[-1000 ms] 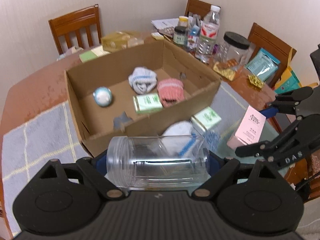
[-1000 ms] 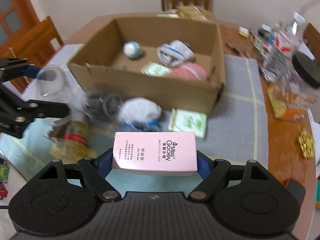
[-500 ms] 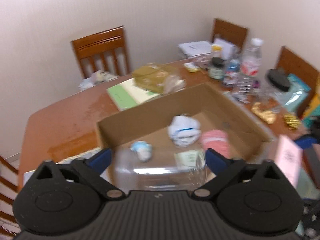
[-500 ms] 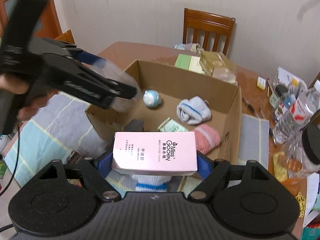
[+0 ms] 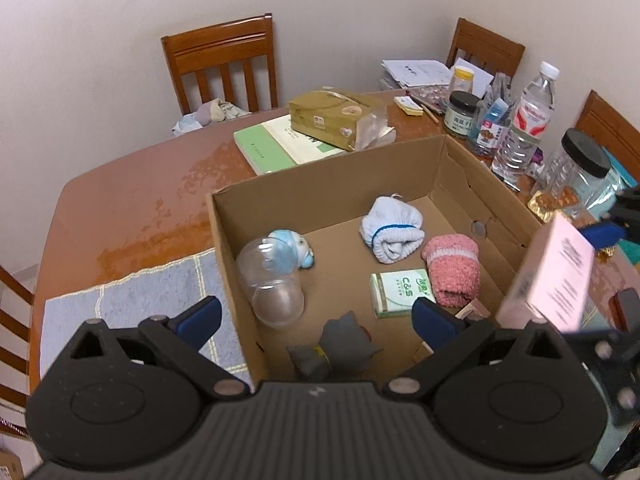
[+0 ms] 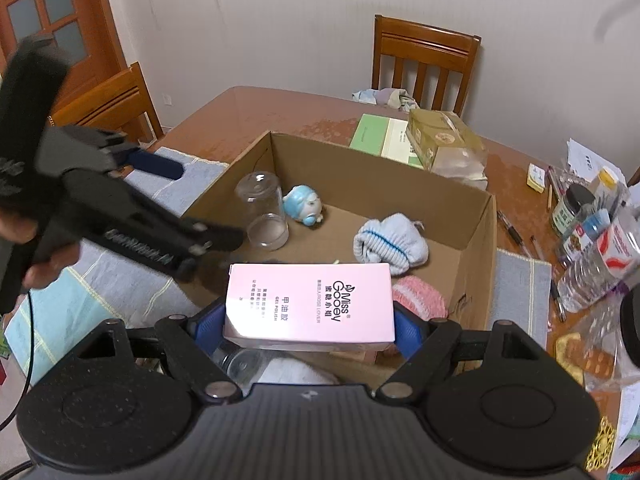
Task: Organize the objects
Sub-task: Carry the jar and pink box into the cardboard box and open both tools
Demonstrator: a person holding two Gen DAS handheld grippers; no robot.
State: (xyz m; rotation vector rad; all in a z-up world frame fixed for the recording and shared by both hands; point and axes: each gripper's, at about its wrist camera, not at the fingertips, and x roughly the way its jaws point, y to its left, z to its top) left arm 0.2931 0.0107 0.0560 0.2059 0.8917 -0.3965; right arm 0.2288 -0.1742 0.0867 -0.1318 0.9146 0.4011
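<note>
Even, soft indoor light, moderately bright; no source in view. Shadows faint, deepest inside the cardboard box [image 5: 332,184]. Dull sheen on the wooden table [image 5: 132,208]. Strong fisheye bend: wall and chairs curve, corners vignette to black. Centre of both views sharp. Motion blur on the pink box [image 5: 552,276] at the left view's right edge, and on the left gripper [image 6: 188,216] in the right view.
</note>
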